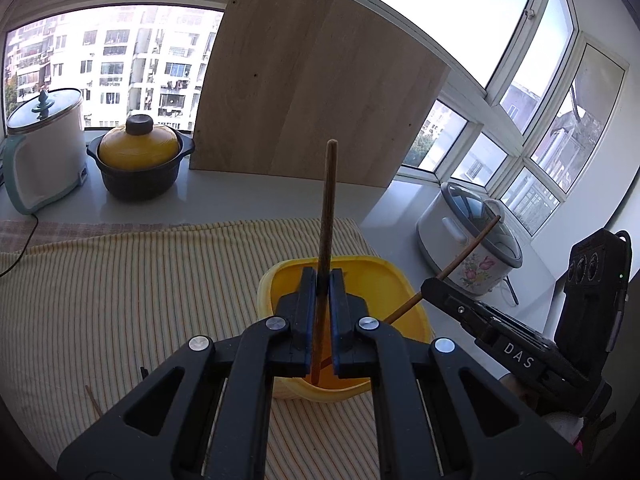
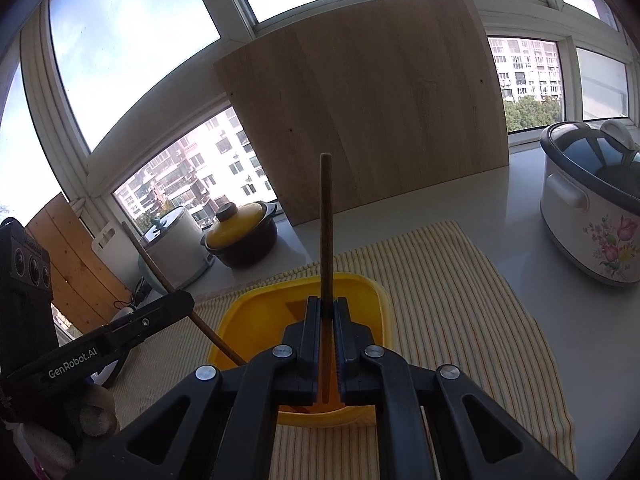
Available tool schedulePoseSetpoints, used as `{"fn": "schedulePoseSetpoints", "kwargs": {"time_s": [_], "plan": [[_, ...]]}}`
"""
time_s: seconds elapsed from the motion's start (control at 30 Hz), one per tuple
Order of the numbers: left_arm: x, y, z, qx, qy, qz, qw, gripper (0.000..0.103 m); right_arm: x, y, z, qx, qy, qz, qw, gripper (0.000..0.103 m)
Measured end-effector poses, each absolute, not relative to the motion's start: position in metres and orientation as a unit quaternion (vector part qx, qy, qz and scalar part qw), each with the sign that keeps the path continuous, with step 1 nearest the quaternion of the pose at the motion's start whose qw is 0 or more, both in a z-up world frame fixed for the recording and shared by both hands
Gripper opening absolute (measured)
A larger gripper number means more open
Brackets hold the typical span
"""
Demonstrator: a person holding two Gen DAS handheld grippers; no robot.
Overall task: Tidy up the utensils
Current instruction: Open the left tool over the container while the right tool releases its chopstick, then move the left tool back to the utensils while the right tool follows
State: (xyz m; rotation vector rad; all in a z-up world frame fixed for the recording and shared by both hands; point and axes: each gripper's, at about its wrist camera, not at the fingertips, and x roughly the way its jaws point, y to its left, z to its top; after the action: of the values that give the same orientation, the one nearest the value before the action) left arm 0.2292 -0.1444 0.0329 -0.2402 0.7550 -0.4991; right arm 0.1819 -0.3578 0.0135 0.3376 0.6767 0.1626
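A yellow square container (image 1: 404, 300) sits on a striped cloth (image 1: 140, 300); it also shows in the right wrist view (image 2: 260, 312). My left gripper (image 1: 322, 278) is shut on a brown wooden chopstick (image 1: 329, 208), held upright with its lower end inside the container. My right gripper (image 2: 328, 306) is shut on a second brown chopstick (image 2: 326, 220), also upright over the container. Each view shows the other gripper beside it: the right one (image 1: 430, 286) with its chopstick (image 1: 472, 248), the left one (image 2: 180, 300) with its chopstick (image 2: 152, 264).
A wooden board (image 1: 320, 80) leans against the window. A yellow-lidded dark pot (image 1: 138, 156) and a white cooker (image 1: 44, 148) stand back left. A floral rice cooker (image 2: 592, 208) stands right. Another chopstick (image 1: 93, 400) lies on the cloth at lower left.
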Motion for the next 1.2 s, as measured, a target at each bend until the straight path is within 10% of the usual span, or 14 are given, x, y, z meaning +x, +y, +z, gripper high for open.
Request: {"fn": "schedulePoseSetpoints", "kwargs": {"time_s": [0.3,1.2], "plan": [[0.213,-0.143,0.042,-0.092,0.349,-0.242,0.901,0.024,0.171,-0.357,0.017,0.157,0.324,0.069,0.93,0.026],[0.154,-0.006,0.024,-0.107,0.341,-0.168,0.919,0.024,0.091,-0.318,0.059,0.097,0.254,0.089,0.958,0.052]]}}
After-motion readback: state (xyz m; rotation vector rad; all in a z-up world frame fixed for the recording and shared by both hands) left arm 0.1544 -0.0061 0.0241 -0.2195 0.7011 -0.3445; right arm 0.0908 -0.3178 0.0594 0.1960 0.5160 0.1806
